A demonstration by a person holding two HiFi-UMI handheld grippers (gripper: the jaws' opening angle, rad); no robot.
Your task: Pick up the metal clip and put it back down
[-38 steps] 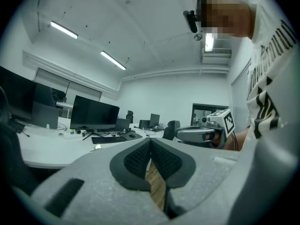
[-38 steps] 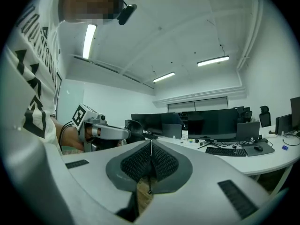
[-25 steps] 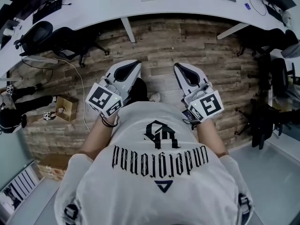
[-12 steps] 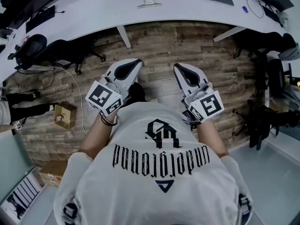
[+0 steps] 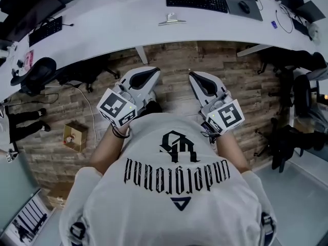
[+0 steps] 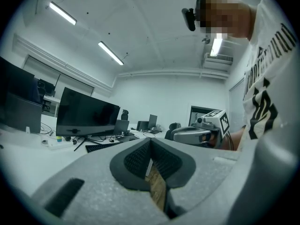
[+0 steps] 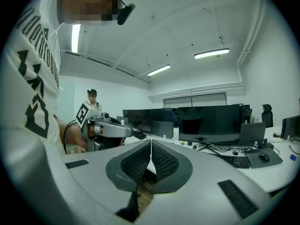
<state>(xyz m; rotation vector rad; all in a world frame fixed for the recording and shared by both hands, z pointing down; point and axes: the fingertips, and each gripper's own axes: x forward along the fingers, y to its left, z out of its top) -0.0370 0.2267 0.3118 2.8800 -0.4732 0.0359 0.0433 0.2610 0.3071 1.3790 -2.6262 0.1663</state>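
Left gripper (image 5: 151, 72) and right gripper (image 5: 195, 77), both clenched on nothing, hang near the person's chest, well apart from the metal clip (image 5: 171, 19) on the white desk (image 5: 102, 27), where jaws arriving unopened would likely shove it away.

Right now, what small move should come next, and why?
Probably step closer to the white desk: the metal clip lies near its front edge, well beyond the left gripper and right gripper, both shut and empty at your chest.
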